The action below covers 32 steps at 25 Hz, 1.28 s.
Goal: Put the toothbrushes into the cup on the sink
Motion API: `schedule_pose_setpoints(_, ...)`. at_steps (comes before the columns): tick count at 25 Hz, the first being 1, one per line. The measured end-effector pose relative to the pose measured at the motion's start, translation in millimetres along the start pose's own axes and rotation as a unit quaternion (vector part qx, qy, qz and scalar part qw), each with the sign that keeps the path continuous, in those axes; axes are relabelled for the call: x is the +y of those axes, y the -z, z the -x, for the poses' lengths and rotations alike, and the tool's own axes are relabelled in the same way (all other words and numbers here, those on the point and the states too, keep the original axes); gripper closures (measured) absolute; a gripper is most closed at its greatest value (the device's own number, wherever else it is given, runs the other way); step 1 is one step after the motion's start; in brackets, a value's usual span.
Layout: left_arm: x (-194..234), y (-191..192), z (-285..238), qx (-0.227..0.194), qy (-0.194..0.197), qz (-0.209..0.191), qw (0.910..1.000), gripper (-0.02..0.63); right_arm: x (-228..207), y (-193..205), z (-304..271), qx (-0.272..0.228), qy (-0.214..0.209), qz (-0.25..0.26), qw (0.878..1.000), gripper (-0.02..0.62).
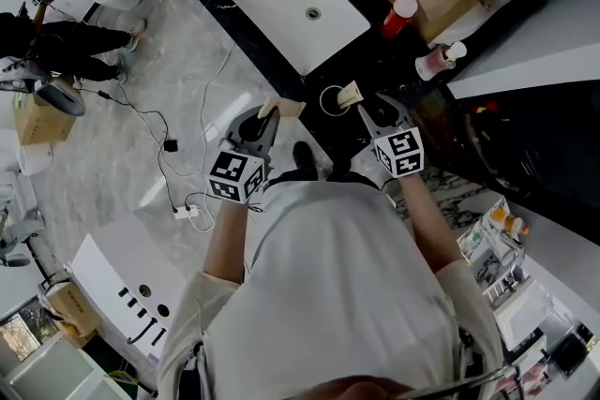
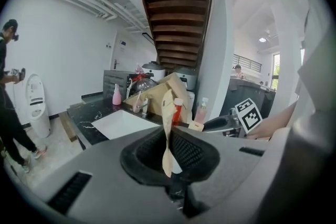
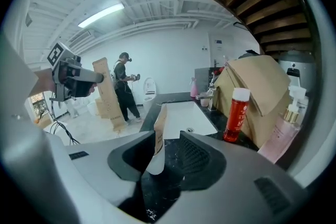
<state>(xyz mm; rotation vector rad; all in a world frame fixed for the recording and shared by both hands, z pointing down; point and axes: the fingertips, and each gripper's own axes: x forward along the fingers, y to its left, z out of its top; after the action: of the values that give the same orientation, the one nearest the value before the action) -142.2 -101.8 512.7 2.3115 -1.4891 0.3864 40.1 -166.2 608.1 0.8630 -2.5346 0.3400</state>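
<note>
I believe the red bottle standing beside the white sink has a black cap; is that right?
Not quite: the red bottle standing beside the white sink has a white cap, not a black one, as the right gripper view shows.

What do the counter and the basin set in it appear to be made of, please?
The counter looks like polished black stone, probably marble, given its white veins and sheen. The basin is smooth glossy white, likely glazed ceramic.
</note>
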Motion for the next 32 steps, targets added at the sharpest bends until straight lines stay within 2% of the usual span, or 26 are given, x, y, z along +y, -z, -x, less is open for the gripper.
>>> schedule_pose_setpoints(18, -34, -36, -39, -0.013, 0.062, -0.037, 0.9973, 0.583, -25, -15, 41, -0.038, 0.047, -0.034, 0.998, 0.547)
schedule_pose_setpoints(25, -45, -35, -56, -0.005, 0.084, -0.044, 0.9954, 0.583, -23, -23, 55, -0.056, 0.039, -0.036, 0.997, 0.555)
schedule_pose_setpoints(32, -51, -24, -75, 0.013, 0.101, -0.055, 0.9933, 0.583, -30, -16, 65, -0.051, 0.060, -0.050, 0.996, 0.555)
